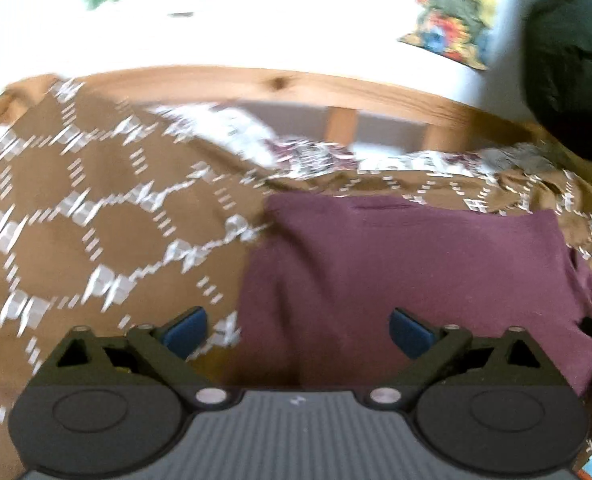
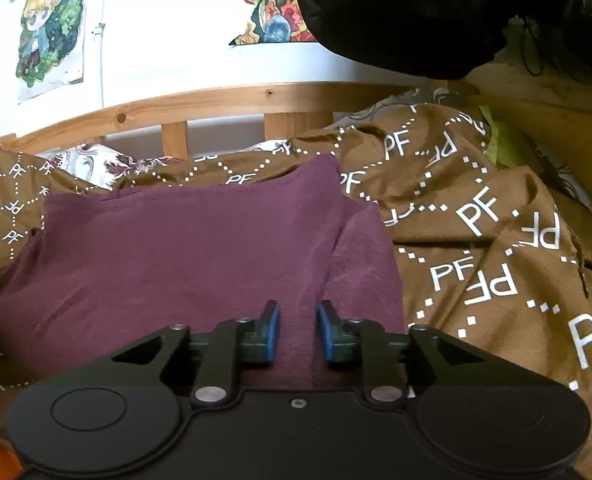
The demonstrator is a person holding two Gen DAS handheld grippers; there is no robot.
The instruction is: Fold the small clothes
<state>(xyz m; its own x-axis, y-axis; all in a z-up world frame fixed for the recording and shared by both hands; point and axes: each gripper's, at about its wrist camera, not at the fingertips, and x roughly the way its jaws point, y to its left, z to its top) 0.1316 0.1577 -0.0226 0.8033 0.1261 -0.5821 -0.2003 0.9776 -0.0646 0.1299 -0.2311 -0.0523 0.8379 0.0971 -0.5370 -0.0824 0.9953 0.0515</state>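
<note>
A maroon garment [image 1: 416, 264] lies folded and flat on a brown bedspread [image 1: 95, 200] printed with white letters. My left gripper [image 1: 298, 328] hovers over the garment's near left edge with its jaws wide apart and nothing between the blue pads. In the right wrist view the same maroon garment [image 2: 195, 248] fills the middle. My right gripper [image 2: 300, 332] sits low over its near right part. Its jaws stand a narrow gap apart, and a soft ridge of maroon cloth shows in the gap without the pads pressing on it.
A wooden bed rail [image 2: 215, 100] runs along the far side, with a white wall and posters [image 2: 51, 28] behind it. A dark bundle of cloth [image 2: 396, 12] hangs at the upper right. Rumpled brown bedspread [image 2: 496, 240] spreads to the right, and patterned white bedding [image 1: 296, 152] lies by the rail.
</note>
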